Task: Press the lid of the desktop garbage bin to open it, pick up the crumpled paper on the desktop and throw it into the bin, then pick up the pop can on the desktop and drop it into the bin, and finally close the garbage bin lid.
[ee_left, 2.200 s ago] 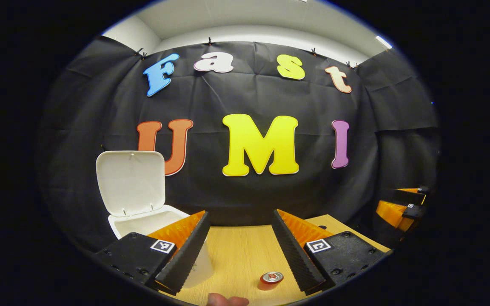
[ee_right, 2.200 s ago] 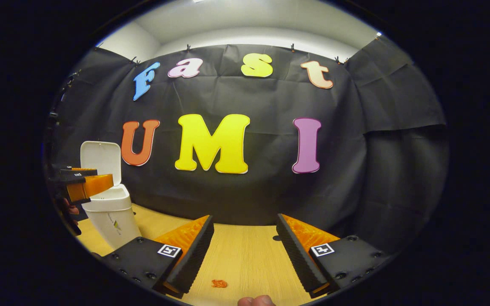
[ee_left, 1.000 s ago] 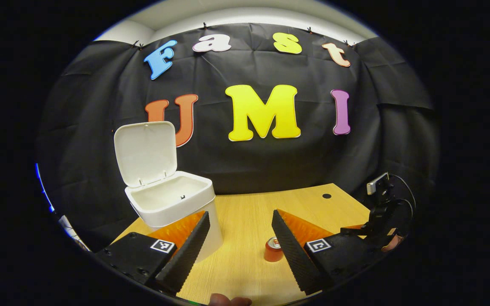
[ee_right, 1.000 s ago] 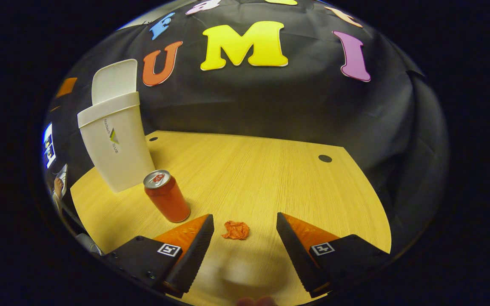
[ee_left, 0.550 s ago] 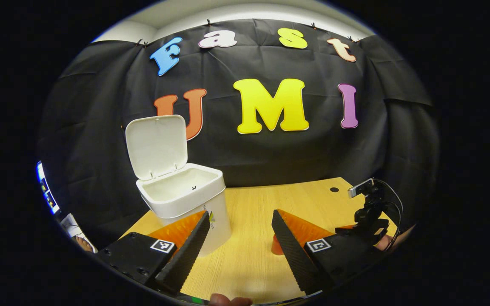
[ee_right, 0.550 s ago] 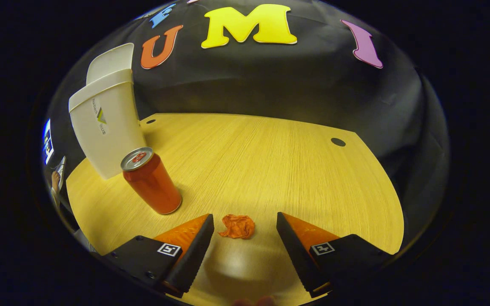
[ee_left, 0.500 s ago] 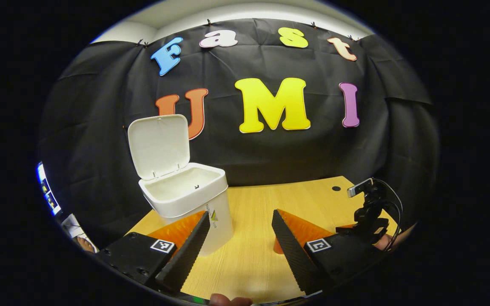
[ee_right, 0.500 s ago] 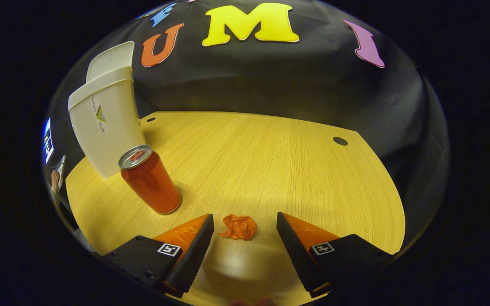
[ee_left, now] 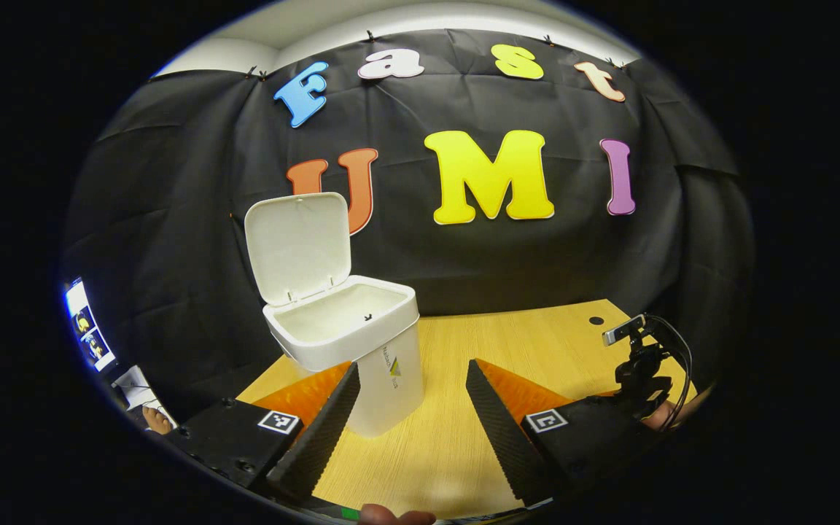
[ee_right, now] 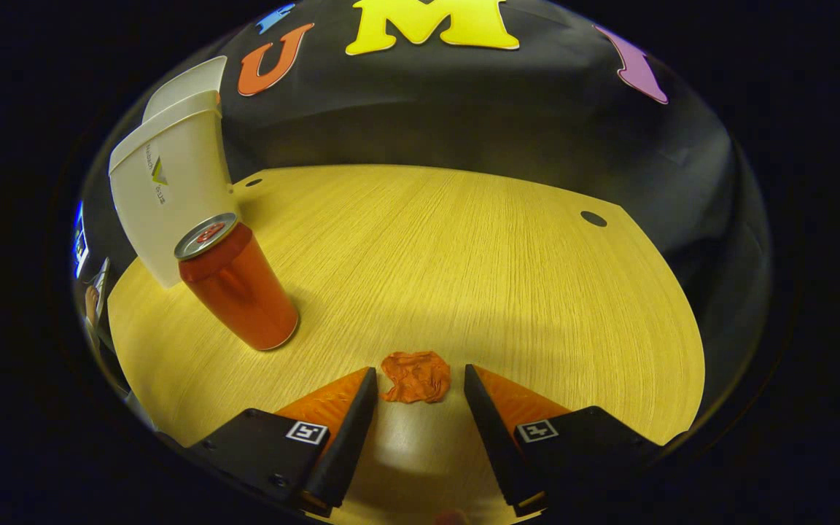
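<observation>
With the bin [ee_left: 362, 343] lid [ee_left: 297, 246] up, we're on the paper pick: right gripper [ee_right: 415, 386] unclenched astride the crumpled paper [ee_right: 415, 376] on the desktop [ee_right: 464, 248]; next, clamp and lift.

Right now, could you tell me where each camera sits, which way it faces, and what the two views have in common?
Left gripper view: rides the left tongs, level, facing the open bin; own fingers and a fingertip show.
Right gripper view: rides the right tongs, tilted down at the crumpled paper between open fingers, the pop can beside.
Shared: the bin, the desk.
</observation>
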Motion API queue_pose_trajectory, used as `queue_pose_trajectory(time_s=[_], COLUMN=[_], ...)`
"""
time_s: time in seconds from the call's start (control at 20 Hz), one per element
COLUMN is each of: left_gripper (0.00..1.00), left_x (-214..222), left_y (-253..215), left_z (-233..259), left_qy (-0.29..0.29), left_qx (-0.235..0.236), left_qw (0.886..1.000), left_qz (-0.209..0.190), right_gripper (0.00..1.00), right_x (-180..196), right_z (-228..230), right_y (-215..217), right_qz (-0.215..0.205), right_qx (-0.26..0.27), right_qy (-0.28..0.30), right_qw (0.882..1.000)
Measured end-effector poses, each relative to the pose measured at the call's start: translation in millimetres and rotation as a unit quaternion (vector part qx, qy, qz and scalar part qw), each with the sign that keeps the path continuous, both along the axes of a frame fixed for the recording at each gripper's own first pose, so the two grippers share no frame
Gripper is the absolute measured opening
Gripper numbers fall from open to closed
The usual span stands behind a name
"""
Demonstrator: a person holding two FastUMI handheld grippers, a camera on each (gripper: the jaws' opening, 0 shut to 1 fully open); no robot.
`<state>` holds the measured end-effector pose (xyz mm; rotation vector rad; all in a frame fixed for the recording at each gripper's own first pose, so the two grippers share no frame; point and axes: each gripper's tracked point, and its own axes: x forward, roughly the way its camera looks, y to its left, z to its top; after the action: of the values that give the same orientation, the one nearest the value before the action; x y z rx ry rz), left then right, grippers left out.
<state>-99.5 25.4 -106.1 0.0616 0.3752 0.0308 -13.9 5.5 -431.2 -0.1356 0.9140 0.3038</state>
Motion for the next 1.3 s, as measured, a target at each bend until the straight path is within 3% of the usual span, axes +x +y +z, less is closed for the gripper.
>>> queue_pose_trajectory(time_s=[0.2, 0.25, 0.3, 0.4, 0.5, 0.8, 1.1, 1.3], left_gripper=[0.96, 0.96, 0.96, 0.96, 0.96, 0.96, 0.97, 0.97], left_x=[0.8, 1.6, 1.7, 3.1, 3.8, 6.3, 6.7, 5.5], left_y=[-0.3, -0.2, 0.3, 1.6, 2.6, 5.7, -0.4, -6.9], left_z=[0.9, 1.5, 0.4, 2.1, 3.1, -0.4, -1.4, -5.3], left_qy=[0.001, 0.001, 0.002, 0.001, 0.000, -0.002, -0.012, -0.015], left_qx=[0.000, -0.001, -0.002, -0.004, -0.006, -0.016, -0.035, -0.067], left_qw=[1.000, 1.000, 1.000, 1.000, 1.000, 1.000, 0.999, 0.996], left_qz=[-0.004, -0.004, -0.004, -0.005, -0.005, -0.007, -0.025, -0.051], right_gripper=[0.52, 0.33, 0.26, 0.25, 0.12, 0.12, 0.11, 0.11], right_x=[0.6, 2.4, 2.3, 1.4, 0.5, -0.5, 15.7, 29.5], right_z=[-1.3, -0.1, -1.0, 0.2, 1.0, 40.8, 142.5, 229.4], right_y=[6.9, 7.8, 7.5, 7.4, 4.7, 6.0, 28.2, 56.1], right_qz=[0.008, 0.009, 0.010, 0.001, -0.009, -0.009, -0.001, 0.027], right_qx=[0.005, 0.001, -0.002, 0.006, 0.012, 0.019, 0.061, 0.085], right_qy=[0.010, 0.011, 0.013, 0.019, 0.029, 0.015, -0.060, -0.132], right_qw=[1.000, 1.000, 1.000, 1.000, 0.999, 1.000, 0.996, 0.987])
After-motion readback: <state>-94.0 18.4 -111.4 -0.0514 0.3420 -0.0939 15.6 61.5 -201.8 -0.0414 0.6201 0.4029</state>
